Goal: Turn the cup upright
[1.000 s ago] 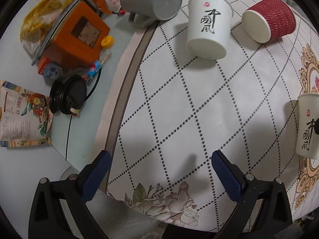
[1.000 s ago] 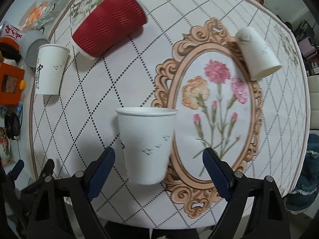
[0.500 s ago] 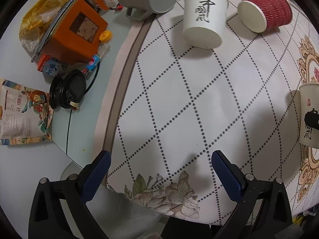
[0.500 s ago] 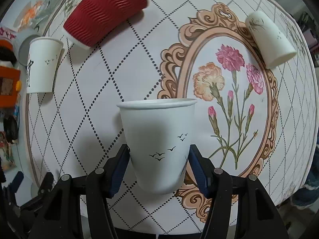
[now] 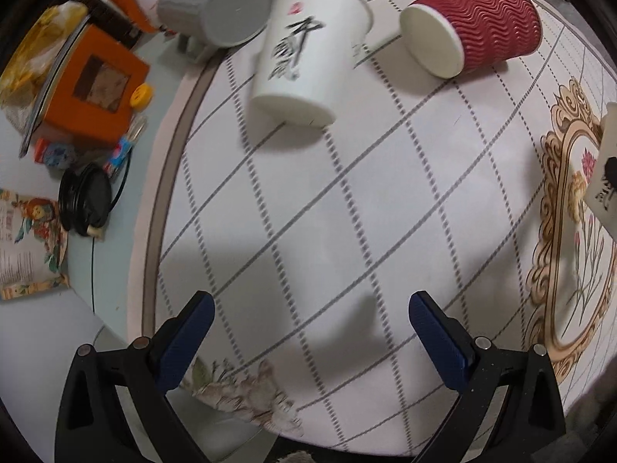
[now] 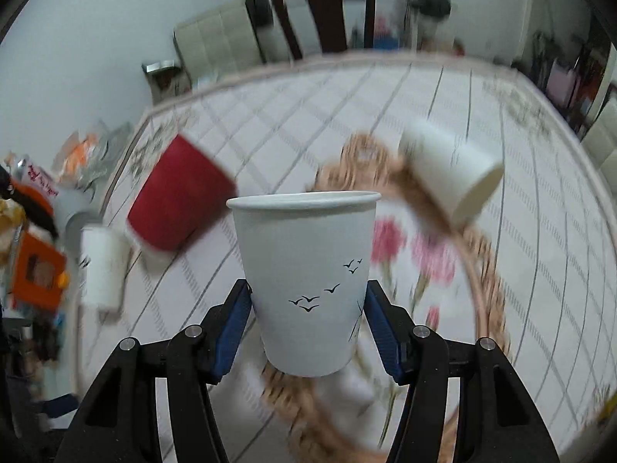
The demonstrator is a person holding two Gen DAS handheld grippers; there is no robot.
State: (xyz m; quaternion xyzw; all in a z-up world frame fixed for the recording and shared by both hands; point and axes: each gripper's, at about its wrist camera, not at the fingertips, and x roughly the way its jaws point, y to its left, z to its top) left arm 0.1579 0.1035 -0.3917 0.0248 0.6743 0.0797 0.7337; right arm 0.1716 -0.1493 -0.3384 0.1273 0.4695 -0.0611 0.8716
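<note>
gripping white paper cup with bird print (image 6: 304, 281), right hand-held gripper (image 6: 306, 318) pinches its lower wall; cup lifted above counter (image 6: 520, 231), axis upright, rim up. left hand-held gripper (image 5: 310, 332) open, empty.

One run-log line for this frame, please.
right gripper: shut on bird-print cup, rim up | left gripper: open, empty | red cup: on side

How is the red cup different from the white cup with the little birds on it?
The red cup has a wavy ribbed wall; the white bird cup is smooth with black birds. The red cup lies on its side on the tablecloth; the bird cup is rim-up, clamped in the right gripper. Both are paper cups.
</note>
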